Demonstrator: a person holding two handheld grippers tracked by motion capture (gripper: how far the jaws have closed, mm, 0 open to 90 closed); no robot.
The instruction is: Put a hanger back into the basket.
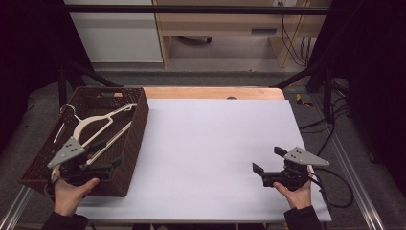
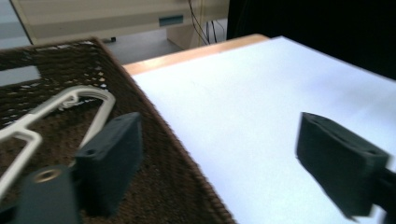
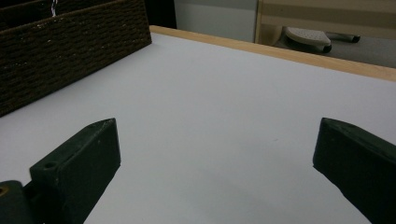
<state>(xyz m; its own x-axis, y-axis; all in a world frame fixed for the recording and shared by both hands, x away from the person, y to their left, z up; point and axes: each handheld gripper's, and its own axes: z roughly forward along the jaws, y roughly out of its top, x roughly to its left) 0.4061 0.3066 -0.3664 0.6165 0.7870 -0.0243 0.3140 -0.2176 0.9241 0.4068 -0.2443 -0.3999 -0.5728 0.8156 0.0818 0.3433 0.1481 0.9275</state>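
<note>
Hanger [image 1: 98, 128], cream-coloured, lies flat inside the brown woven basket [image 1: 136, 125] at the left edge of the worktop [image 1: 210, 153]. The left claw [image 1: 106, 154] hovers over the basket's near right part, just beside the hanger's lower end; its 2 jaws stand wide with nothing between them, and one jaw hangs over the basket, the other over the white worktop. The right claw [image 1: 266, 160] rests well apart on the worktop's right side, jaws also spread wide and holding nothing.
</note>
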